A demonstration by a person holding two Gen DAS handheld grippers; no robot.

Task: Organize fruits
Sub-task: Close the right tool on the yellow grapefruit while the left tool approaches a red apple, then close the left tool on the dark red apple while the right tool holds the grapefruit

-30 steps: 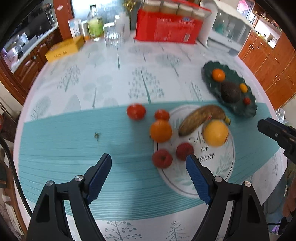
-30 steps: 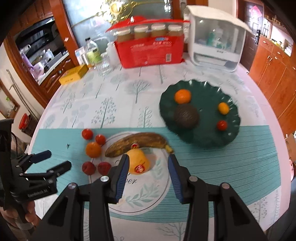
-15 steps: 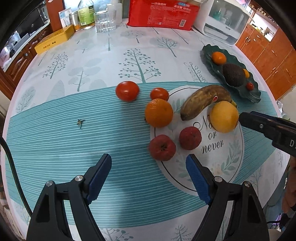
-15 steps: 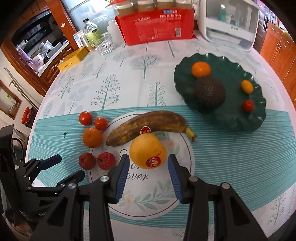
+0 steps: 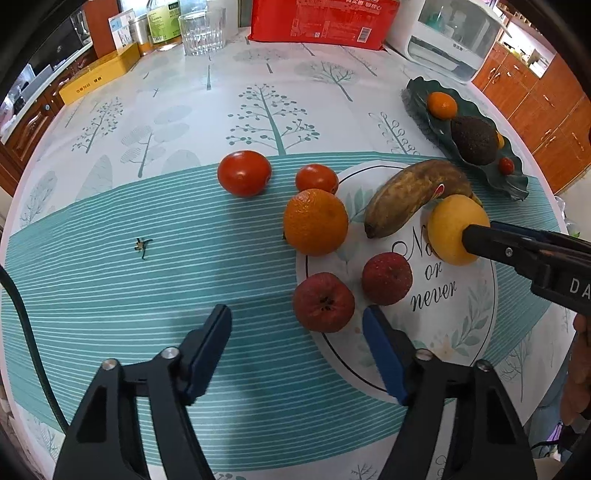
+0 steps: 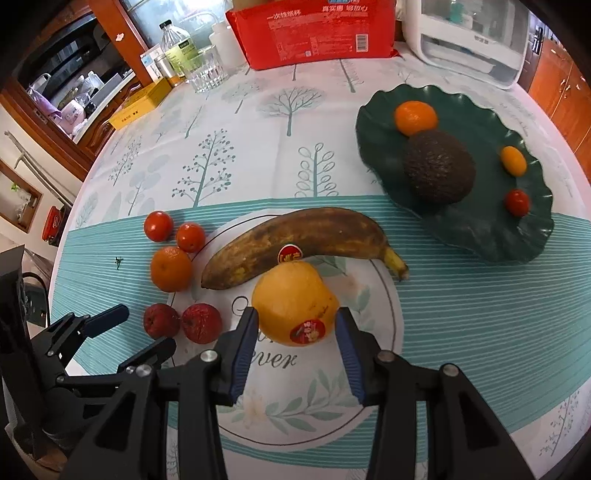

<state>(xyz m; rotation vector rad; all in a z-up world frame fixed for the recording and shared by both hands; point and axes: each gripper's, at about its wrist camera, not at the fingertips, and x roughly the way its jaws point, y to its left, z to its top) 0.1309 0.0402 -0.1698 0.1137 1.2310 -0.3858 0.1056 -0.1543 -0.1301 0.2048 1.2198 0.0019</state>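
Note:
A yellow orange-like fruit [image 6: 295, 301] with a sticker lies on the white printed plate [image 6: 384, 354] beside a brown banana [image 6: 295, 240]. My right gripper [image 6: 297, 325] is open, its blue pads on either side of the yellow fruit; it also shows in the left wrist view [image 5: 480, 240]. My left gripper [image 5: 297, 325] is open, just short of a red fruit [image 5: 323, 302] at the plate's left rim, with a second red fruit [image 5: 386, 278] beside it. An orange [image 5: 316, 221] and two tomatoes [image 5: 243, 172] lie to the left. A dark green plate [image 6: 480, 229] holds an avocado [image 6: 437, 170] and small fruits.
A red box [image 6: 314, 33], a glass [image 6: 205, 70], bottles and a yellow box [image 6: 142, 105] stand at the table's far edge. A white appliance [image 6: 469, 40] stands at the far right. A small dark stem scrap [image 5: 142, 246] lies on the teal cloth.
Both grippers have moved forward and lower over the table. The right gripper's pads have come up around the yellow fruit. The left gripper has come close to the red fruit.

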